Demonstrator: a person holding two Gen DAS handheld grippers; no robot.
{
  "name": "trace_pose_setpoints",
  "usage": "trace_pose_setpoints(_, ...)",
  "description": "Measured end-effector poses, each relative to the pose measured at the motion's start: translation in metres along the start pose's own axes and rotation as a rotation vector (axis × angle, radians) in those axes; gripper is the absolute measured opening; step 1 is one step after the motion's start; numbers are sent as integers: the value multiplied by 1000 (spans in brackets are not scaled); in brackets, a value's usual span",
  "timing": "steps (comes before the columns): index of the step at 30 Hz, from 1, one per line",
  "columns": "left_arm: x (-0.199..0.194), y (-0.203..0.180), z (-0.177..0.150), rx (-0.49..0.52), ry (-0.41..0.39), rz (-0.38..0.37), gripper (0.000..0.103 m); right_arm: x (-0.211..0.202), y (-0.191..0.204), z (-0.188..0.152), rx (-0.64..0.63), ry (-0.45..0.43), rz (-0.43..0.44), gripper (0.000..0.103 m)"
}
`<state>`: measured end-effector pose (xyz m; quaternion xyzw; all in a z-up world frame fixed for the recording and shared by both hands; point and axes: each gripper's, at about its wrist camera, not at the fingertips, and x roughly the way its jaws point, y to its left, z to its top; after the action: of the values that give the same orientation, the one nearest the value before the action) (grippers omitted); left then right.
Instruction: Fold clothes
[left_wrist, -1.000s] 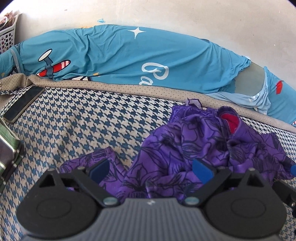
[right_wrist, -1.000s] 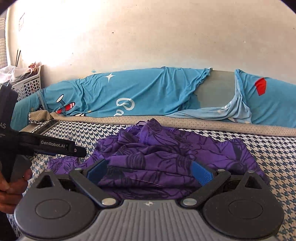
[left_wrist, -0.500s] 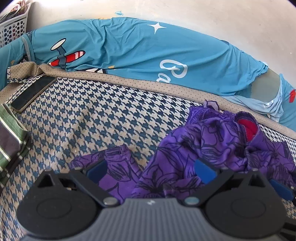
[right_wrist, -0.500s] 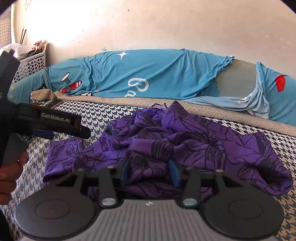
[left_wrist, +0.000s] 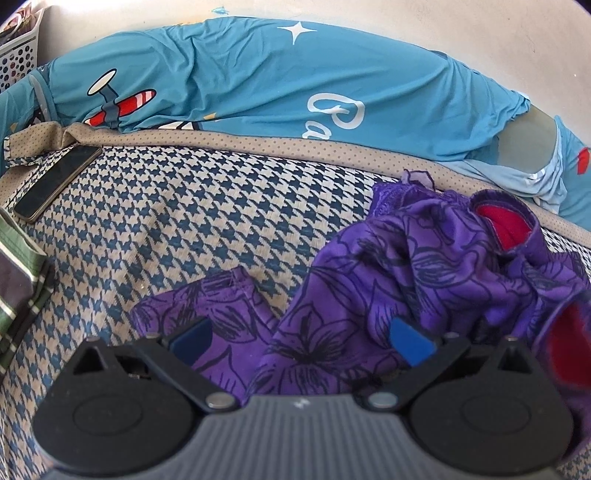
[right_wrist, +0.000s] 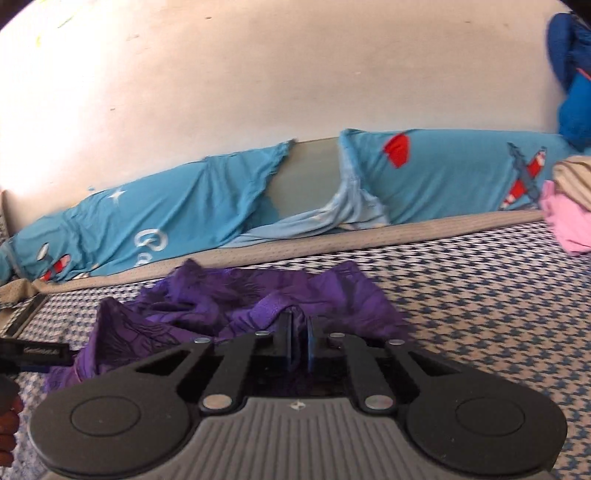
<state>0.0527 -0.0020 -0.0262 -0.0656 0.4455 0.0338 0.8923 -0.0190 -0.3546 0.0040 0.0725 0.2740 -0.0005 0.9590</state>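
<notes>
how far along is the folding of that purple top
Barely begun. Done: only a grasp, the right tongs shut on a ridge of the purple floral garment. In hand: the left tongs open over it. Left: the garment is crumpled on the houndstooth bedcover, unfolded.

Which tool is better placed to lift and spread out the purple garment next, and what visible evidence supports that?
The right tool is probably better placed: it is shut on a fold of the purple garment. The left tool is open over the cloth and grips nothing.
</notes>
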Motion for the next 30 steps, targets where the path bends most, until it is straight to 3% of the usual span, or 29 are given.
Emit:
trace_pose_setpoints(4,3,-9,-6,43,12,-6,103,-9,-43,4,93,-3,-172,7)
trace_pose_setpoints(6,3,-13,-9,65,14,-6,103,-17,-62,5,139,-25,-201,9)
trace_pose_setpoints(9,3,-19,-12,92,13,-13,103,-30,-77,7,169,-66,-150,10)
trace_pose_setpoints(14,3,-26,-18,121,19,-39,103,-24,-66,2,185,4,7,14)
trace_pose_setpoints(16,3,-29,-20,131,23,-51,103,-20,-54,0,152,21,59,21)
trace_pose_setpoints(18,2,-33,-22,148,17,-61,103,-16,-43,-1,120,29,99,42)
trace_pose_setpoints(21,0,-38,-24,165,10,-84,103,-11,-27,-1,96,34,150,61)
trace_pose_setpoints(24,-2,-42,-25,166,4,-120,103,-4,-16,-1,98,49,172,74)
trace_pose_setpoints(30,-6,-44,-24,146,-2,-151,103,20,-1,-7,115,121,225,76)
